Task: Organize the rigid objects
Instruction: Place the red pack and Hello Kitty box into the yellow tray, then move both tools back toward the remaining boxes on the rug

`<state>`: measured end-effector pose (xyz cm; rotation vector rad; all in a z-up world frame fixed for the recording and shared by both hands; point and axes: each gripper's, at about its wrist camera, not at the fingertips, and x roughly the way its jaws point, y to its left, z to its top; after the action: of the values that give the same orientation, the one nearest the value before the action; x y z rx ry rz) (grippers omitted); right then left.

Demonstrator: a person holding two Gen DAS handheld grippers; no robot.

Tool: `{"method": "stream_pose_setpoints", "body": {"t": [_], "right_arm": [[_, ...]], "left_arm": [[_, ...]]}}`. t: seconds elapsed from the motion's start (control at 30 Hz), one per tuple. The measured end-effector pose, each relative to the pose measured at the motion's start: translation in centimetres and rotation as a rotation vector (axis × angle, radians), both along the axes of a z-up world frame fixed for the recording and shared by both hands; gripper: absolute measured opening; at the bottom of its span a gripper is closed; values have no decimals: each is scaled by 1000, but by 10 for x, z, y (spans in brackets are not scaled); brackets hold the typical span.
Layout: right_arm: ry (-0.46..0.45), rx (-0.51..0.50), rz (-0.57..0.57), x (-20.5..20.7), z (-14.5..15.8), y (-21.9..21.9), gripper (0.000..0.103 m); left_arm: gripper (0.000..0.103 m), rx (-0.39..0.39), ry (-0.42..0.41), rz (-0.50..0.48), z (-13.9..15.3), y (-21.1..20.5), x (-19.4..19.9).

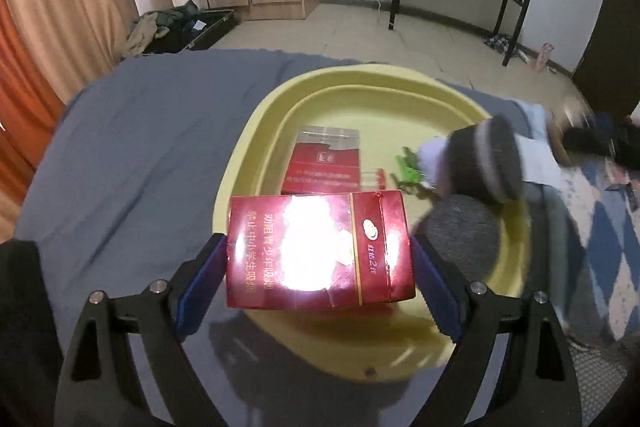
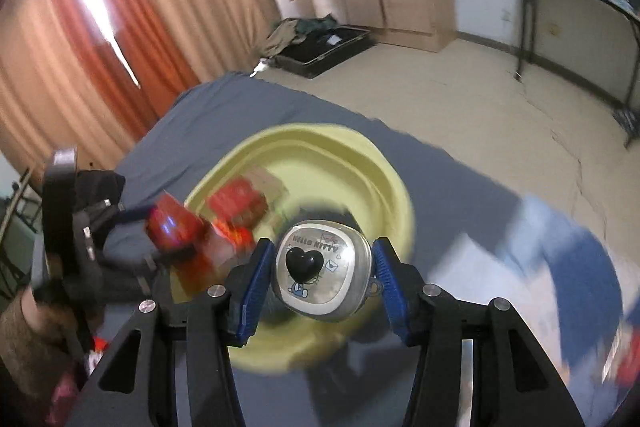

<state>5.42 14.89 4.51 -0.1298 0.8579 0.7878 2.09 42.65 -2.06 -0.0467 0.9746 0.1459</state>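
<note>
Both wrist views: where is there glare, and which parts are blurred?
Left wrist view: strong white glare covers the middle of the red box that the left gripper holds; a person's sleeve at the right is smeared. Right wrist view: the yellow basin and the red things in it are motion-blurred, while the Hello Kitty case between the pads stays sharp.

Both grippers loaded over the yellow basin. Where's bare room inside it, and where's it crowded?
Inside the yellow basin, the far floor beyond the red box lying there is bare, as is the strip along its left wall. Crowded: the middle and right, with that box and a green toy. The left gripper holds another red box; the right gripper holds a small case.
</note>
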Motion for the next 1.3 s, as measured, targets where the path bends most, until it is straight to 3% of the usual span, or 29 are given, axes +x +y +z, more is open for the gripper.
{"method": "stream_pose_setpoints", "body": {"t": [0.1,0.27,0.37,0.5,0.53,0.63,0.67,0.73,0.77,0.83,0.9,0.97,1.1,1.23,1.3], "right_arm": [[-20,-121,71,31,-2,64,50],[45,-217,143,56,-33,145,50],[7,-273,139,54,-42,166,50],[25,-240,92,58,-50,176,51],[15,-251,86,59,-53,178,53],[44,-227,70,50,-57,170,80],[50,-198,61,50,-54,165,81],[57,-44,-2,50,-33,134,90],[54,35,-45,48,-24,114,103],[51,178,-160,44,-5,52,103],[73,231,-262,42,4,-17,103],[34,204,-358,37,11,-79,103],[-88,6,-568,9,11,-216,103],[-80,-132,-704,-27,-27,-327,103],[-38,-131,-731,-37,-49,-367,103]], "left_arm": [[89,4,14,2,-18,7,19],[89,-1,-1,-18,-27,6,33],[90,10,-4,-33,-29,5,35],[92,17,-31,-24,-27,4,22],[93,20,-33,-20,-26,3,21],[97,12,-36,-24,-26,5,18],[103,19,-32,-24,-26,6,17],[103,21,-42,-25,-21,7,14],[103,14,-56,-29,-17,8,11],[103,-2,-85,-30,-3,7,2],[103,-20,-106,-57,15,-3,-2],[103,-31,-117,-80,27,-18,-2],[103,-98,-127,-202,48,-90,9],[103,-186,-65,-319,46,-184,38],[103,-234,-19,-365,41,-241,61]]}}
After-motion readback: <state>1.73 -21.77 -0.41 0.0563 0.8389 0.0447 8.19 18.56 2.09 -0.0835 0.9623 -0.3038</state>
